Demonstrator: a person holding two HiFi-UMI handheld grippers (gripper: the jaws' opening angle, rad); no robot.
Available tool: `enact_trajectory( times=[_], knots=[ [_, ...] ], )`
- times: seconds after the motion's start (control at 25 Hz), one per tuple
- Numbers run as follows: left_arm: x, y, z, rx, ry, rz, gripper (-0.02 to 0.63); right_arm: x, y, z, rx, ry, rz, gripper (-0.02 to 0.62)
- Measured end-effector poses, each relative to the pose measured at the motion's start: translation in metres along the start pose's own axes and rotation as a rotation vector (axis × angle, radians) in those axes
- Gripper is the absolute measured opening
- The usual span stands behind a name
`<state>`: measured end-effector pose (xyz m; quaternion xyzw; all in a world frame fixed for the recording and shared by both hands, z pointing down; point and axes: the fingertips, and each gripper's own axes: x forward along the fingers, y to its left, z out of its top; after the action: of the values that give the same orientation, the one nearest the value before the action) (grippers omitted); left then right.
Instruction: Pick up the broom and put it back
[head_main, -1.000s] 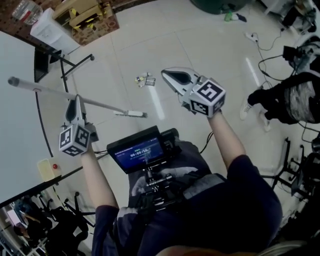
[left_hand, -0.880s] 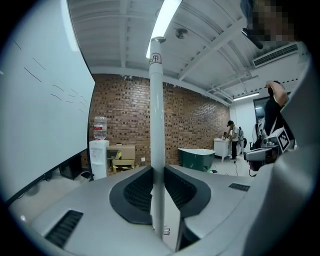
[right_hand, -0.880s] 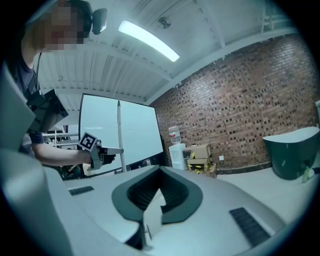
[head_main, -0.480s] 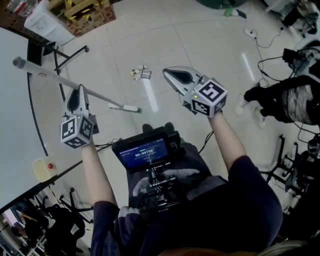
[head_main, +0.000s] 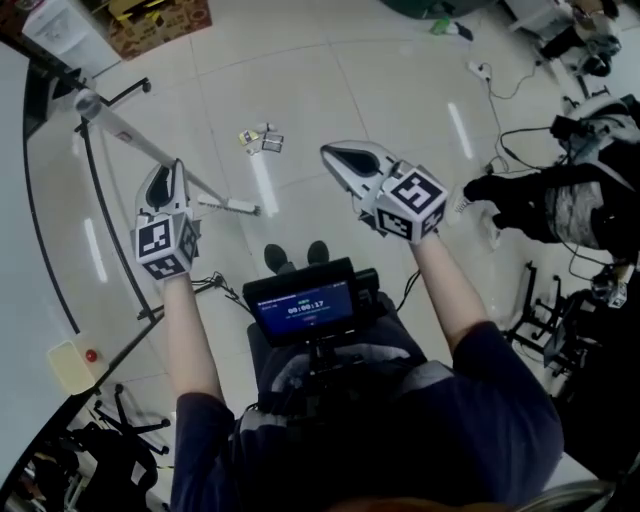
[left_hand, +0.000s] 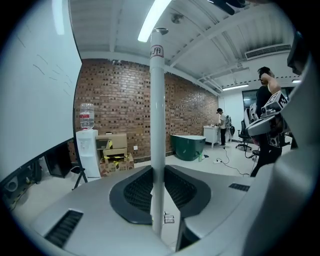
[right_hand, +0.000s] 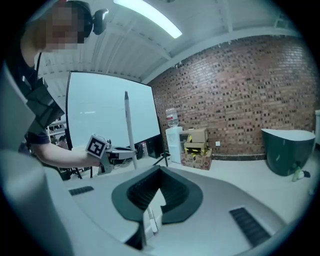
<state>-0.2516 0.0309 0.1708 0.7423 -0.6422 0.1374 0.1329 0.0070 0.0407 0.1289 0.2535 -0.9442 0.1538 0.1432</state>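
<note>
Left gripper (left_hand: 159, 187) clamped on the broom's pale grey round pole (left_hand: 158, 110)
The pole stands upright between the jaws, its top end well above the gripper, its lower end slanting toward the pale tiled floor (head_main: 300, 90); the right gripper (right_hand: 150, 202), jaws together and empty, hovers alongside

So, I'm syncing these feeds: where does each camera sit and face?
Head view: on the person's head, facing down at the floor; both forearms, left gripper, right gripper.
Left gripper view: on that gripper, facing the brick wall; jaws clamping the broom handle.
Right gripper view: on that gripper, facing the same wall; shut empty jaws, left forearm.
Shared by all: broom handle.
</note>
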Motion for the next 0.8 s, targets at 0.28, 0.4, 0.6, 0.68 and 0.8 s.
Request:
enact_trajectory(
  times=[0.28,0.4,0.6,0.68,0.8],
  knots=[
    [0.048,0.027,-0.044,-0.004,0.046,-0.065,0.077,0.066,0.005,0.002,-0.010,-0.026,-0.054,0.009],
    [0.061,0.036,-0.066,-0.003,0.071,-0.084,0.077,0.087,0.006,-0.003,0.001,-0.024,-0.070,0.009],
    [0.058,0.044,-0.087,-0.036,0.107,-0.043,0.077,0.085,0.005,-0.016,0.021,-0.009,-0.043,0.009],
    [0.063,0.033,-0.084,-0.038,0.110,-0.046,0.077,0.074,-0.007,-0.018,0.026,-0.011,-0.052,0.009],
    [0.067,0.018,-0.079,-0.014,0.122,-0.048,0.077,0.062,-0.024,-0.022,0.059,-0.018,-0.055,0.009]
  ],
)
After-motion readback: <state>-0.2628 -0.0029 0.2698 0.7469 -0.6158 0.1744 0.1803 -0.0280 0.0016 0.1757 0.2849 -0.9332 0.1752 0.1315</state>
